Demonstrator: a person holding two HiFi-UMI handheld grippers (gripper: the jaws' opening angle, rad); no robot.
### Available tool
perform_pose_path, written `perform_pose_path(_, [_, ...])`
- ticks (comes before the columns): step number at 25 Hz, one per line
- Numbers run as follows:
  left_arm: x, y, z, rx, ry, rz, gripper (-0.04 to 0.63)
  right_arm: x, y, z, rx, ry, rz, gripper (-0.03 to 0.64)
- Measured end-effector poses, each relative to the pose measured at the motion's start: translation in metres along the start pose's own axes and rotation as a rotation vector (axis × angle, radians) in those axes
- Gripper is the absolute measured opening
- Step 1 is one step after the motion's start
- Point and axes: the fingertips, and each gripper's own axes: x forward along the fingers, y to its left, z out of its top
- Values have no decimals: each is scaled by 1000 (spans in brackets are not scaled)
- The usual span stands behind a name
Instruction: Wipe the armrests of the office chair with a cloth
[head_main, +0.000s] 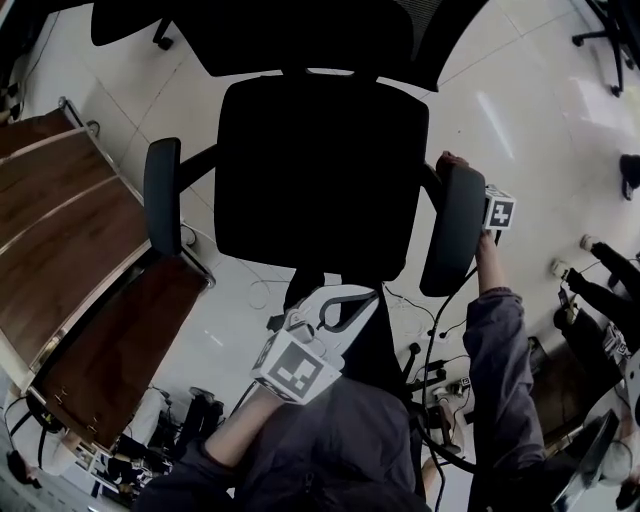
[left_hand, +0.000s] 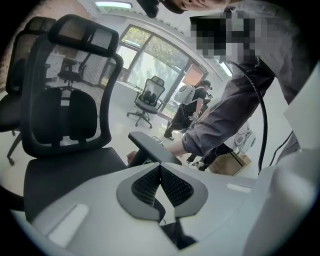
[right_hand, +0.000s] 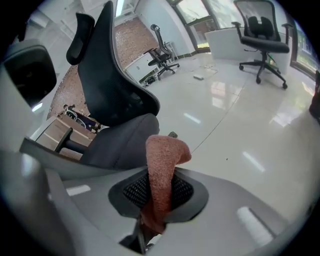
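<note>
One fold of cloth (right_hand: 162, 165) is pinched in the right hand-held gripper (right_hand: 159, 192), so rubbing the armrest (head_main: 455, 230) may tug it free; left hand-held gripper (left_hand: 160, 182) closed, empty.

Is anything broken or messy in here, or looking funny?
Nothing looks broken or spilled. The office chair stands upright. The only untidy bit is a tangle of cables on the floor beside it. The pink cloth is pinched in the right gripper, its top end flopping over, which is normal for a soft cloth.
</note>
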Motion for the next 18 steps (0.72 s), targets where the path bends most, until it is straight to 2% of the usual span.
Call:
perform_pose_path(5, [2,2,-2,14,0,5,15,-16,-1,5,7,-59,28,55])
perform_pose_path(10, [0,-7,12,45,-25,-6,15,-80,35,11,28,-159,121,55])
perform_pose_path(18, [-14,-9,24,77,-54,9,15,-151,68,9,60,-260,163,54])
